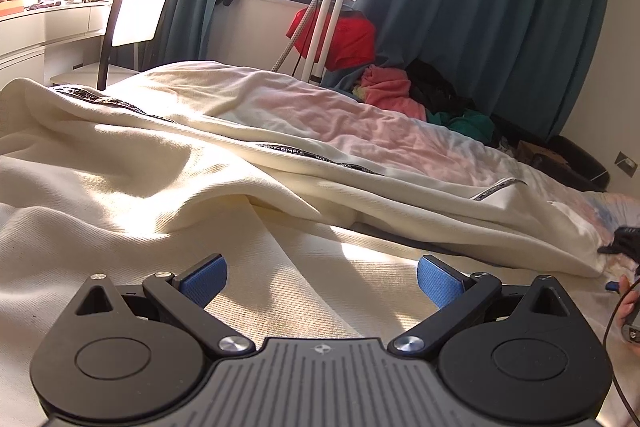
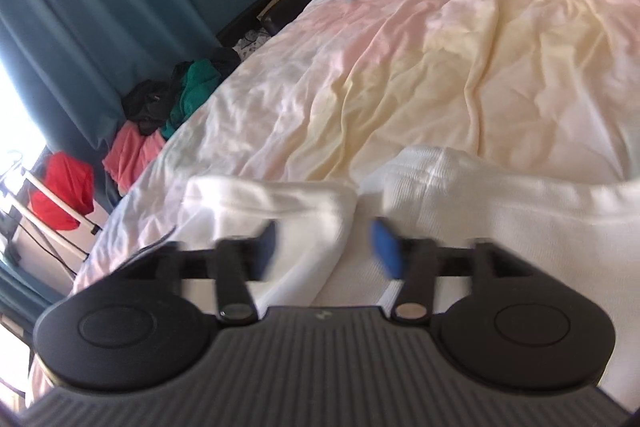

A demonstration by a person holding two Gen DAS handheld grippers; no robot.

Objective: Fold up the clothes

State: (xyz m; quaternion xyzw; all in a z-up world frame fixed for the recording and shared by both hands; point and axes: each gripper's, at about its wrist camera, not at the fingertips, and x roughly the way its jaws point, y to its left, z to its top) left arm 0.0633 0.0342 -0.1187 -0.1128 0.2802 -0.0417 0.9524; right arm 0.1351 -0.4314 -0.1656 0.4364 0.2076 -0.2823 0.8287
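Cream garment lies rumpled across the bed, toward 12 o'clock of both grippers. Left gripper jaws spread wide, empty. Right gripper jaws parted, empty, above a cuff. Risk: bunched layers yield a crooked fold.

Both wrist views skim low over the bed, sharing the laundry pile beside it.

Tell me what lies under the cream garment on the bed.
Under the cream garment the pastel bedsheet shows past its edges. A dark strip peeks out beneath its near fold; what else it covers is hidden.
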